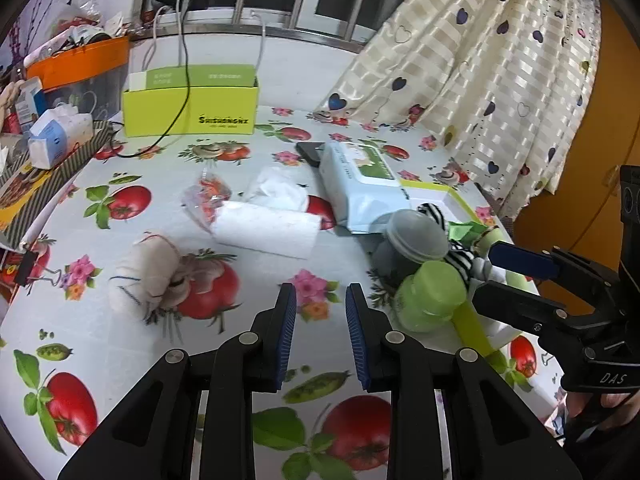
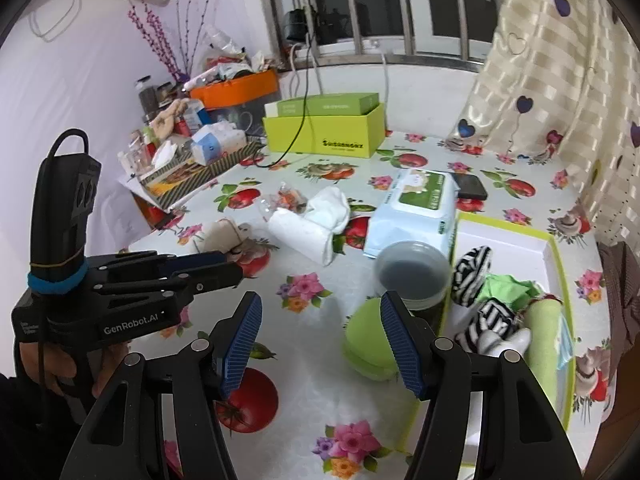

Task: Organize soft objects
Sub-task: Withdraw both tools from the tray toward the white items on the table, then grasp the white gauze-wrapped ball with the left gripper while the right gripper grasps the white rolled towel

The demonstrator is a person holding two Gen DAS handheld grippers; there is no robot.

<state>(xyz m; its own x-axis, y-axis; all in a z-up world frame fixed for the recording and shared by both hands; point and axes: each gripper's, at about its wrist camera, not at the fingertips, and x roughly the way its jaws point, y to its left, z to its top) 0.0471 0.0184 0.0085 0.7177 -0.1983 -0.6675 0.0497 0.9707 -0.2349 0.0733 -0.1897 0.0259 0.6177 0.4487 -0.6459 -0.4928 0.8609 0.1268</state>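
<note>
Towel roll (image 1: 266, 228) lies mid-table beside a crumpled cloth (image 1: 276, 192), well apart from the tray (image 2: 556, 248) already holding socks (image 2: 472, 272). Left gripper (image 1: 320, 312) and right gripper (image 2: 320, 340) both hover open, empty. Best to pinch the roll across its middle, squarely.

Table (image 1: 132, 360) covered with a fruit-and-flower print cloth. Lying directly on it: white rolled towel (image 1: 266, 229); cream bundle (image 1: 146, 272); wet-wipes pack (image 1: 362, 186); dark phone (image 1: 310, 152) just beside the pack; green sponge (image 2: 370, 340); grey lidded tub (image 2: 412, 274); yellow-green box (image 1: 190, 110) at the far edge; shallow green-rimmed tray (image 2: 554, 246), holding striped and green cloths.
</note>
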